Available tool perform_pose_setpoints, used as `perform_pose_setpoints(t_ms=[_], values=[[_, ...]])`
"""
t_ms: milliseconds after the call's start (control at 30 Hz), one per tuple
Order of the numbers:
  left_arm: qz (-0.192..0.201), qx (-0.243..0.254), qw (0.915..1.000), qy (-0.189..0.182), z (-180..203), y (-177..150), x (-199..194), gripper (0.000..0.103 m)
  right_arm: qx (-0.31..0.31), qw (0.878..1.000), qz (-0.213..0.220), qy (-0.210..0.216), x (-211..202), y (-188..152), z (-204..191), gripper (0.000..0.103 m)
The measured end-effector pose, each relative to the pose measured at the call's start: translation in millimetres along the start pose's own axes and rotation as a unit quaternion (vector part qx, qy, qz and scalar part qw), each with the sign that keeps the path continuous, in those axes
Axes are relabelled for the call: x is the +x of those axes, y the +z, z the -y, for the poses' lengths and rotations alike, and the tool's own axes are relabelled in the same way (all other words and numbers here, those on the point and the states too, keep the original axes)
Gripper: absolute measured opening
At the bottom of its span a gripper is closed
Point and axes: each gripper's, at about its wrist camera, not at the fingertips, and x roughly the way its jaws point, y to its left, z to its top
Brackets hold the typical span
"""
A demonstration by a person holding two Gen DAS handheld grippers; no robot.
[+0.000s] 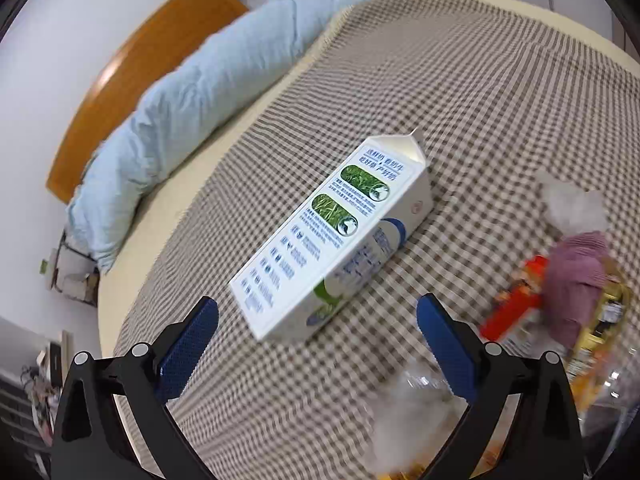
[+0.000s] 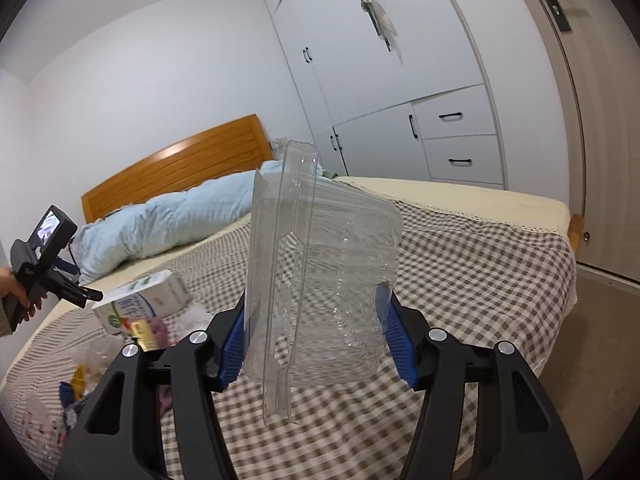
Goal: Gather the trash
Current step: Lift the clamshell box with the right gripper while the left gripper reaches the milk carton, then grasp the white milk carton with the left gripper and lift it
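Gripping a clear plastic clamshell container (image 2: 320, 280) upright between their blue pads, the right tongs (image 2: 316, 344) hold it above the checked bedspread (image 2: 480, 264). The left tongs (image 1: 318, 320) hang open and empty just short of a milk carton (image 1: 332, 240) lying on its side on that bedspread, with blurred wrappers (image 1: 516, 304) near the carton.

The left gripper (image 1: 318, 312) hangs just above the carton (image 1: 332, 236), tilted down, jaws wide apart and holding nothing. The right gripper (image 2: 312, 336), far from the carton, grips a box (image 2: 320, 280).
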Motion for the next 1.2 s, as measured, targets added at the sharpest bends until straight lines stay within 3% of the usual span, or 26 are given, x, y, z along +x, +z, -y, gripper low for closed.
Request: perform_pose_setpoints(t_ms=[167, 400, 500, 767, 967, 1200], values=[[-0.011, 0.068, 0.9973, -0.024, -2.2, 14.6, 32.7, 0.096, 0.014, 1.0, -0.009, -0.019, 13.5, 1.2, 9.7, 0.059], [-0.05, 0.117, 0.9887, -0.079, -14.5, 40.1, 63.1, 0.096, 0.002, 0.999, -0.012, -0.031, 31.4, 3.6, 9.6, 0.059], [-0.068, 0.118, 0.9838, -0.117, -18.6, 46.9, 75.1, 0.096, 0.025, 0.999, -0.02, -0.014, 36.1, 6.9, 14.1, 0.059], [-0.073, 0.111, 0.9778, -0.162, -24.6, 53.2, 112.3, 0.097, 0.017, 0.999, -0.025, -0.038, 52.3, 5.7, 14.5, 0.059], [-0.078, 0.103, 0.9774, -0.167, -20.3, 50.0, 127.6, 0.095, 0.016, 0.999, -0.029, -0.041, 60.5, 3.4, 10.0, 0.059], [-0.035, 0.144, 0.9792, -0.139, 2.2, 34.3, 87.3, 0.079, 0.018, 0.999, -0.032, -0.029, 57.5, 1.7, 5.5, 0.059]])
